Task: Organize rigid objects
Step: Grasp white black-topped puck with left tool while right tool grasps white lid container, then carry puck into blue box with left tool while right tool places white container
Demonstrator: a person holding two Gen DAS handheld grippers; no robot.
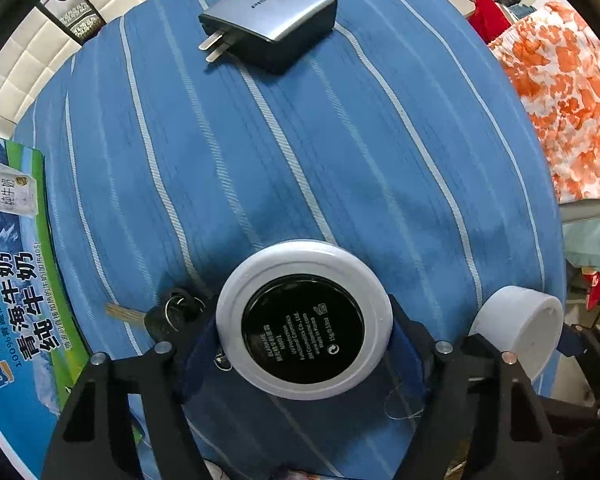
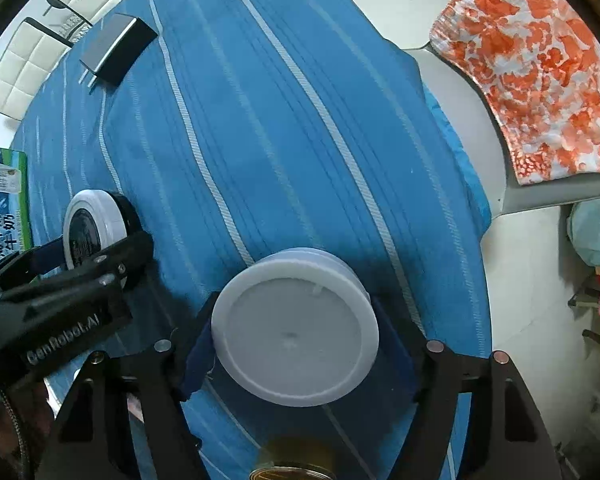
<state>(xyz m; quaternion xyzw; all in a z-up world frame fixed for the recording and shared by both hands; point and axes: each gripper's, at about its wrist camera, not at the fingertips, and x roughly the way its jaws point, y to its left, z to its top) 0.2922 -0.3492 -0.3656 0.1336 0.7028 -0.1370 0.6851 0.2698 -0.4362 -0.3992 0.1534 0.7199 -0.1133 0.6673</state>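
My left gripper (image 1: 304,330) is shut on a round white cosmetic compact (image 1: 304,326) with a black label on its underside, held above the blue striped tablecloth (image 1: 260,160). My right gripper (image 2: 296,330) is shut on a plain white round jar (image 2: 296,330). The jar also shows in the left wrist view (image 1: 520,330) at the right. The compact and left gripper show in the right wrist view (image 2: 90,236) at the left. A key (image 1: 160,314) with a black head and ring lies just left of the compact.
A grey charger plug (image 1: 270,20) lies at the far side of the table, also seen in the right wrist view (image 2: 116,48). A milk carton box (image 1: 12,280) sits at the left. An orange-patterned cloth (image 2: 540,68) lies at the right. A gold-rimmed object (image 2: 292,468) is at the bottom edge.
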